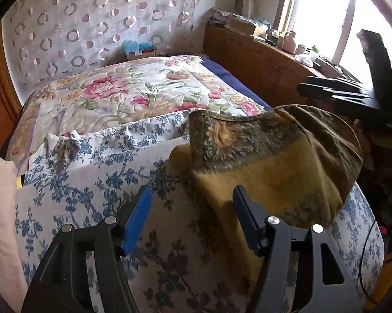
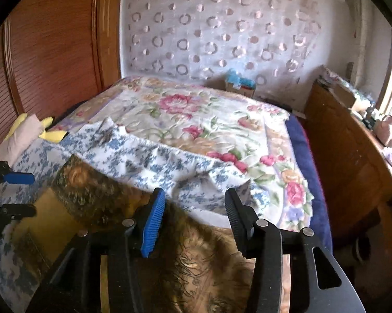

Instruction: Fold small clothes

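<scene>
An olive-brown patterned garment (image 1: 269, 161) lies partly folded on the blue-flowered sheet (image 1: 97, 172) at the bed's near end. My left gripper (image 1: 190, 203) is open and empty, its jaws over the garment's left edge. My right gripper (image 2: 194, 206) is open and empty above the same garment (image 2: 97, 195), which spreads under it. The right gripper also shows in the left wrist view (image 1: 352, 91), raised beyond the garment. The left gripper shows in the right wrist view (image 2: 21, 193) at the left edge, open.
A pink-flowered quilt (image 2: 196, 120) covers the far bed. A folded pale cloth (image 2: 21, 135) with yellow cloth lies at the left. A small box (image 2: 240, 83) stands by the curtain. A wooden headboard (image 1: 261, 62) with clutter runs along the right under the window.
</scene>
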`<state>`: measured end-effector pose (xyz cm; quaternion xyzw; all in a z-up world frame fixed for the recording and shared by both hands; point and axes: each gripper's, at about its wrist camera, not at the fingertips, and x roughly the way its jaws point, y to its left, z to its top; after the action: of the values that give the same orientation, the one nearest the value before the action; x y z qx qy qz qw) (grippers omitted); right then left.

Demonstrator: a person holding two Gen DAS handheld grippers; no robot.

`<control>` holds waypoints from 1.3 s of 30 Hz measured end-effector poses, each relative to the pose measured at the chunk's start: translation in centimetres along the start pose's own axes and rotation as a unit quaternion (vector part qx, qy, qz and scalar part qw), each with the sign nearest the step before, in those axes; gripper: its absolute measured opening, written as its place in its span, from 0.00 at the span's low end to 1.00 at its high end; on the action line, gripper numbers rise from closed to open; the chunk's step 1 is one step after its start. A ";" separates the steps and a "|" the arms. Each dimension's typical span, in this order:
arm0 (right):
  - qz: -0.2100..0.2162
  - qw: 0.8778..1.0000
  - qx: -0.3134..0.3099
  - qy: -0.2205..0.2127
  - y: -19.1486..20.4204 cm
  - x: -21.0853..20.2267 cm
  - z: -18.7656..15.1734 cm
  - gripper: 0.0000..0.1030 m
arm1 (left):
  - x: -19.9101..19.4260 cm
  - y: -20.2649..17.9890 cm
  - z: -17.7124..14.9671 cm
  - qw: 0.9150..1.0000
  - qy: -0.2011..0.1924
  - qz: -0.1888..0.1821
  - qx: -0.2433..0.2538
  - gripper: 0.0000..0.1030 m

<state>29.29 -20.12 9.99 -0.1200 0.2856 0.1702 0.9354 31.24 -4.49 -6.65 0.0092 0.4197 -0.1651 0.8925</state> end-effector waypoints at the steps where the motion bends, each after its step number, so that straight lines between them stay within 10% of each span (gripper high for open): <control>1: 0.000 1.000 0.003 0.000 0.0 -0.5 -0.1 0.57 | 0.3 0.1 0.2 1.000 0.000 -0.003 0.000 0.63; 17: 0.001 0.995 0.083 0.061 -2.5 -4.6 -8.5 0.61 | 4.1 1.3 1.9 1.000 0.020 -0.005 -0.014 0.63; 39: 0.082 0.984 0.134 0.086 -4.9 -1.5 -8.9 0.61 | 5.7 1.3 2.4 0.999 0.022 -0.033 -0.019 0.62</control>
<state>25.60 -27.81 4.34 0.0158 0.3940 0.1956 0.8979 36.80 -5.31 -9.51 -0.0176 0.4427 -0.1860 0.8770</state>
